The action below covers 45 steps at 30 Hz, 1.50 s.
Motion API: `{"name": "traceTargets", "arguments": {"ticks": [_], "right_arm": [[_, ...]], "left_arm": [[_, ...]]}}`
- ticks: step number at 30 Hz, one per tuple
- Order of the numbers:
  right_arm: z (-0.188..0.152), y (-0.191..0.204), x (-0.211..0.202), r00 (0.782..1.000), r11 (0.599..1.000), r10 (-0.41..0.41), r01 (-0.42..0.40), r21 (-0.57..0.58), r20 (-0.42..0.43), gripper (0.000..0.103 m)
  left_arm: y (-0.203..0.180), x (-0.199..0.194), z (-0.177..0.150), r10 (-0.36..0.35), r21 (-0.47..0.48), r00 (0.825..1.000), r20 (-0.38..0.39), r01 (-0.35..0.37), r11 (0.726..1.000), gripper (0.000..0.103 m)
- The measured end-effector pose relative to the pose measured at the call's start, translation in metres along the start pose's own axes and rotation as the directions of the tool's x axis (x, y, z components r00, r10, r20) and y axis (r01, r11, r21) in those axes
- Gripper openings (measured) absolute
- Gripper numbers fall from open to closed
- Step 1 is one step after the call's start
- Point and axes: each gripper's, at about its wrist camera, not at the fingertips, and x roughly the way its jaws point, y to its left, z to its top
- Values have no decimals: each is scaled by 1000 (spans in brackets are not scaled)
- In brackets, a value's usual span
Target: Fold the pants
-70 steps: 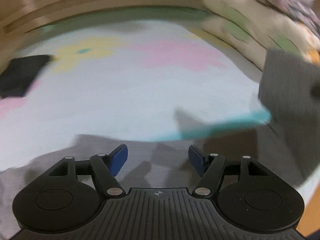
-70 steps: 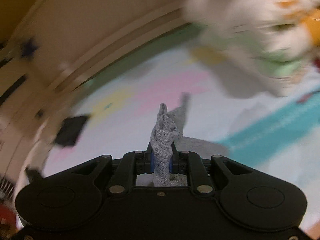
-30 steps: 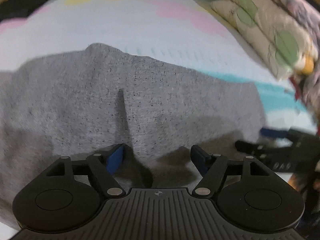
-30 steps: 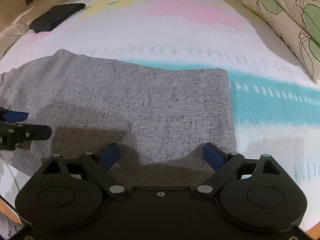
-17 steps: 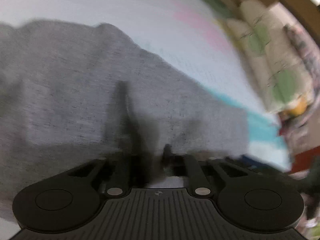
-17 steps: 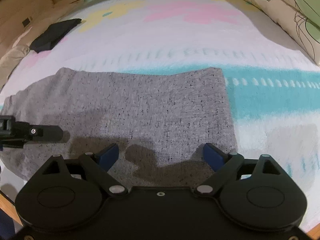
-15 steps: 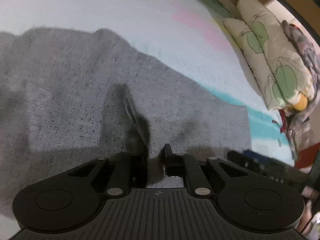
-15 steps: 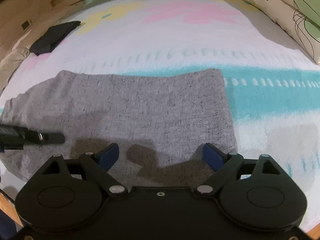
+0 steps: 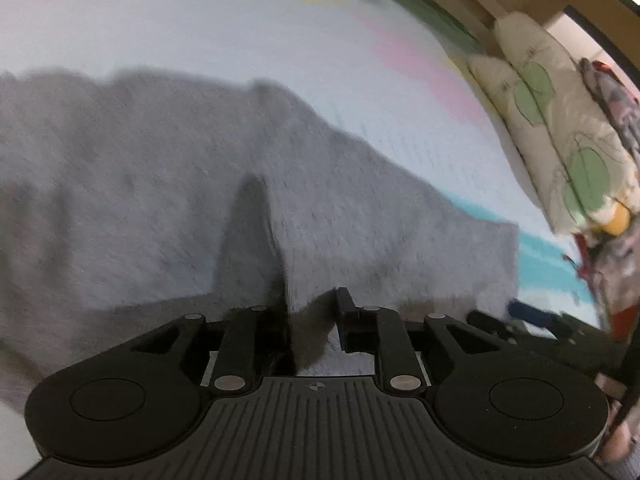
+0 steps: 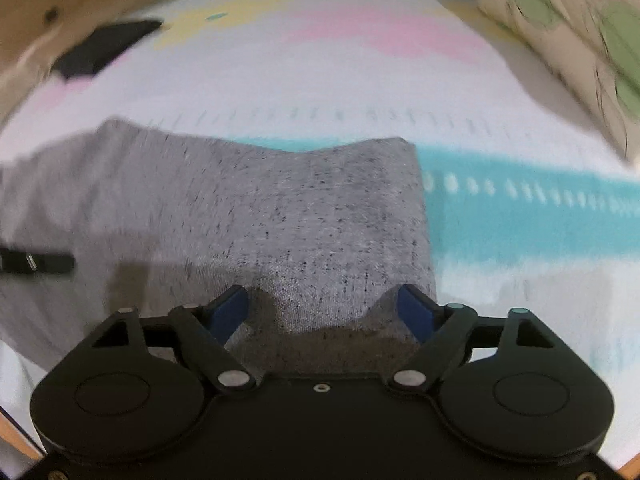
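- The left gripper (image 9: 312,312) has a raised pleat of the grey pants (image 9: 160,200) between its narrow-set fingers (image 9: 346,312); the jaws are opening, and the blur hides whether the pads press the cloth, so I cannot tell if the fold is gripped.
- The pleat runs away from the fingers as a dark ridge across the fabric.
- The right gripper (image 10: 322,312) hangs released, its blue-padded fingers (image 10: 228,310) spread wide and closing slightly, over the near edge of the pants (image 10: 280,216), nothing pinched between them.
- The pants lie flat on the bed (image 10: 320,80), a folded grey slab with its right edge straight and crossing the sheet's teal stripe (image 10: 540,212).
- In the right wrist view the tip of the left gripper (image 10: 36,263) pokes in over the cloth at the left edge.
- The sheet is pale, with pink and yellow patches.
- A dark folded item (image 10: 104,46) lies at the far left corner of the bed.
- Leaf-patterned pillows (image 9: 560,128) are stacked along the right side.
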Motion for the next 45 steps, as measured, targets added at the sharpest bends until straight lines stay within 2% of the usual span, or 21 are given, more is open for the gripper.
{"name": "traceTargets", "arguments": {"ticks": [4,7,10,14,17,18,21,23,25,28,30,32,33,36,39,41,43,45], "right_arm": [[-2,3,-1,1000,1000,-9,9,7,-5,85],[-1,-1,-1,1000,1000,7,-7,23,-12,86],[0,1,-1,1000,1000,4,-3,19,-15,86],[1,0,1,1000,1000,14,-14,22,-22,89],[2,-2,3,999,999,26,-25,25,-30,91],[2,-2,2,999,999,26,-26,25,-31,91],[2,-1,3,999,1000,20,-20,18,-33,93],[2,1,4,999,1000,16,-16,13,-32,96],[1,3,5,999,1000,15,-14,9,-30,98],[1,4,5,1000,1000,15,-14,10,-28,99],[0,4,5,1000,1000,18,-18,9,-24,101],[-3,6,5,1000,1000,18,-18,-3,-14,102],[-3,6,5,1000,1000,18,-18,-6,-7,102],[-6,5,4,1000,1000,24,-24,-11,6,102],[-7,5,2,999,999,35,-35,-14,8,102],[-5,3,-4,999,999,33,-33,-12,30,88],[-3,-2,-10,997,1000,15,-15,-2,71,83],[1,-9,-13,994,999,9,-13,40,106,79]], "left_arm": [[-8,-23,16,52,121,987,152,-71,990,22],[-6,-19,36,83,109,977,195,-105,988,22],[5,2,52,150,84,973,173,-167,982,22],[6,31,62,177,72,974,143,-189,979,22],[8,46,70,233,93,957,171,-251,963,22],[10,47,72,275,87,943,188,-295,952,24],[23,49,78,279,33,936,213,-293,956,24],[26,50,82,289,36,932,217,-303,952,24],[27,51,83,321,34,921,221,-336,941,24],[33,47,82,309,7,922,231,-320,947,24],[27,44,81,322,22,920,222,-335,942,24],[19,39,80,346,44,910,227,-364,930,23],[14,32,78,335,43,910,245,-355,934,23],[-6,15,67,249,73,930,271,-278,958,23],[-31,5,49,162,148,955,250,-203,968,24],[-44,5,35,112,176,969,220,-152,973,24],[-56,11,20,67,214,985,161,-101,972,24],[-68,22,3,53,271,994,99,-78,960,24]]}}
